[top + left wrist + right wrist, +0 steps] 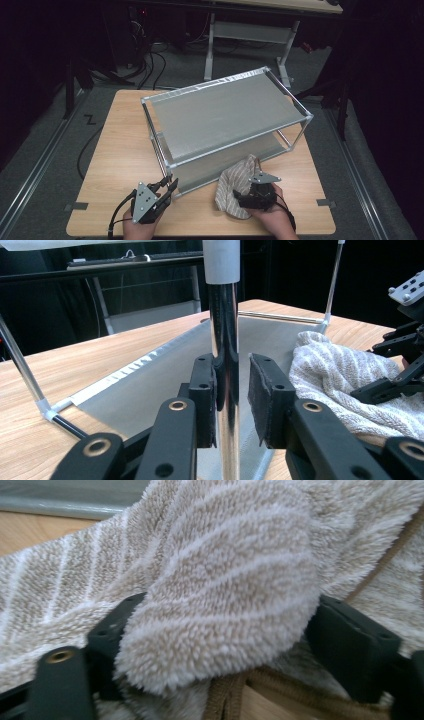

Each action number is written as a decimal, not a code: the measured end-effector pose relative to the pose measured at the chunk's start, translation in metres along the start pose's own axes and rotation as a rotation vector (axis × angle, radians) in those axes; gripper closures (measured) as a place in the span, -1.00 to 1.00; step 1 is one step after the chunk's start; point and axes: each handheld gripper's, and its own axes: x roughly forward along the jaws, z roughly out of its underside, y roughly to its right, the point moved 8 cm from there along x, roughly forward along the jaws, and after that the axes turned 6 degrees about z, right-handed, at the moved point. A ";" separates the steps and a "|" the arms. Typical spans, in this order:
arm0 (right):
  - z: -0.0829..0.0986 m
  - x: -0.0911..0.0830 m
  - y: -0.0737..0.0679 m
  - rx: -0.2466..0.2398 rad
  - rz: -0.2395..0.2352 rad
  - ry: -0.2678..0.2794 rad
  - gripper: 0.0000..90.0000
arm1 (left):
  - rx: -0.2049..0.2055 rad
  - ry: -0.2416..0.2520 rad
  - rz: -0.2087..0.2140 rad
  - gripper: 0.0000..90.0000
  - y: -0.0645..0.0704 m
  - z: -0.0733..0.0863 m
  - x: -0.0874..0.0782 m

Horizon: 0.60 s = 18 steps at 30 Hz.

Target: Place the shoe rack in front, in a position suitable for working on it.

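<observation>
Black jaws of the left gripper (231, 405) straddle the rack's near corner post (223, 340): one pad touches the chrome, the other stands just off it, so they are open around the post and not yet clamped. My guess is that this hand is there to steady the rack (225, 117) while the other works. In the right gripper view a thick fold of the striped towel (220, 595) sits between the jaws of the right gripper (215, 645), which are closed on it; the towel's brown hem trails below.

From above, the towel (236, 186) is bunched at the rack's near edge, just beside the lower shelf (220, 167), with one tip rising toward the top shelf. The right gripper (252, 197) holds it low, which suits feeding it onto that lower shelf.

Room is narrow there: the top shelf overhangs and the front rail runs close to the towel. Bare surface (120, 150) lies to the left, and little remains behind the hands.
</observation>
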 end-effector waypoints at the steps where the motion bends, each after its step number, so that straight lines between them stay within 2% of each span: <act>1: 0.000 -0.001 -0.002 0.001 -0.005 0.003 -0.37 | -0.001 0.000 0.001 0.61 0.000 0.000 0.000; 4: -0.002 -0.003 -0.011 -0.020 -0.048 0.027 0.12 | 0.000 0.000 0.002 0.61 0.000 0.000 0.000; 8: -0.003 -0.003 -0.016 -0.029 -0.075 0.038 0.38 | 0.001 0.000 0.004 0.61 0.001 0.000 0.000; 10: -0.004 -0.003 -0.017 -0.029 -0.084 0.041 0.47 | 0.000 0.002 0.008 0.60 0.002 0.000 0.000; 13: -0.005 -0.007 -0.016 -0.029 -0.072 0.058 0.54 | 0.002 0.002 0.013 0.59 0.003 0.000 0.000; 18: -0.016 -0.020 -0.006 -0.005 -0.006 0.164 0.55 | 0.008 0.002 0.020 0.58 0.006 0.000 0.000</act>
